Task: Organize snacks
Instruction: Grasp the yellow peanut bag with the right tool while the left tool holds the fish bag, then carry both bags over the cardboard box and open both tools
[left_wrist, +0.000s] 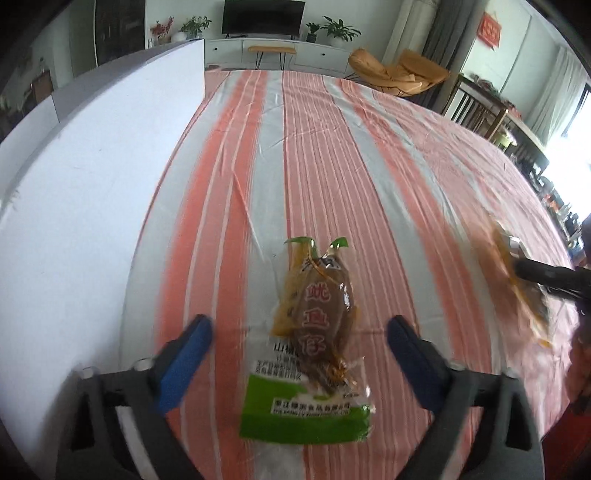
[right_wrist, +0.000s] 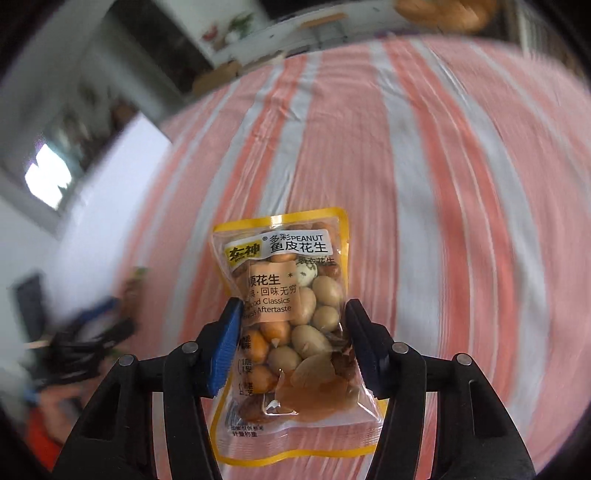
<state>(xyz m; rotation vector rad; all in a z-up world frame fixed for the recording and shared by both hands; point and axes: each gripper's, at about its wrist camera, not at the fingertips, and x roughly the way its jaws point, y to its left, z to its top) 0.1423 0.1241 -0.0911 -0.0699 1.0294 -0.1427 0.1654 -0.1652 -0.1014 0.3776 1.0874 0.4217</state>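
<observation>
- Right claw (right_wrist: 291, 325): closed on the peanut packet (right_wrist: 291, 325), long axis pointing away, above the striped cloth (right_wrist: 424, 166).
- Left claw (left_wrist: 299, 332): wide open, empty; the green snack packet (left_wrist: 314, 332) lies flat between its fingers, lengthwise ahead.

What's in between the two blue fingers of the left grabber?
The green fish snack packet lies on the striped cloth between the open left gripper's fingers, untouched, in the left wrist view.
</observation>
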